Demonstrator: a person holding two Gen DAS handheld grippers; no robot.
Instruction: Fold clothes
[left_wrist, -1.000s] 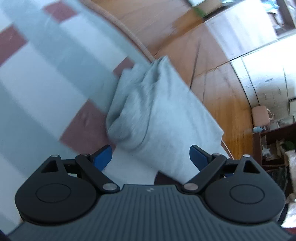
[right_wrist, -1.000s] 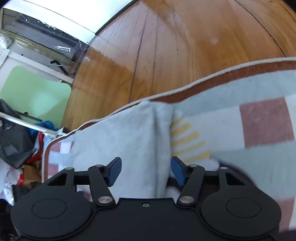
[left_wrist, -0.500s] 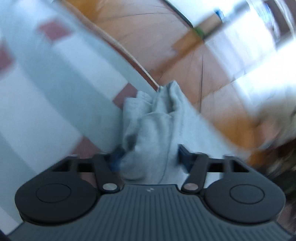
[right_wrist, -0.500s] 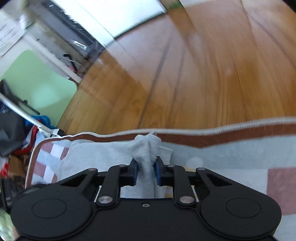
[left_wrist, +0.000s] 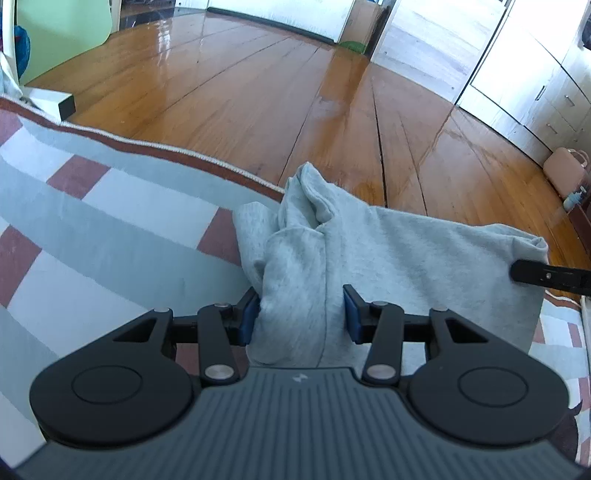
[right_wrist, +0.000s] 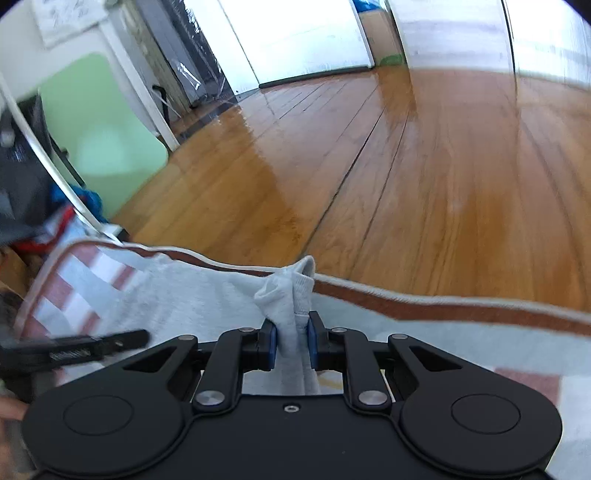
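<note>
A light grey garment (left_wrist: 388, 254) lies on a checked blanket (left_wrist: 92, 229) near its far edge. My left gripper (left_wrist: 300, 314) is shut on a bunched corner of the garment, which rises between the blue pads. My right gripper (right_wrist: 291, 345) is shut on another bunched corner of the grey garment (right_wrist: 291, 295), lifted a little above the blanket (right_wrist: 443, 332). The right gripper's finger (left_wrist: 546, 275) shows at the right of the left wrist view, and the left gripper's finger (right_wrist: 92, 345) shows at the left of the right wrist view.
Wooden floor (left_wrist: 295, 92) lies beyond the blanket's brown border (right_wrist: 443, 304). A green chair (right_wrist: 99, 129) and piled clothes (right_wrist: 70, 210) stand at the left. White cabinets (left_wrist: 546, 81) and a pink bag (left_wrist: 565, 173) are at the right.
Both grippers closed from open onto corners of the grey garment and lifted them. Both views tilted up from the blanket toward the floor and room.
</note>
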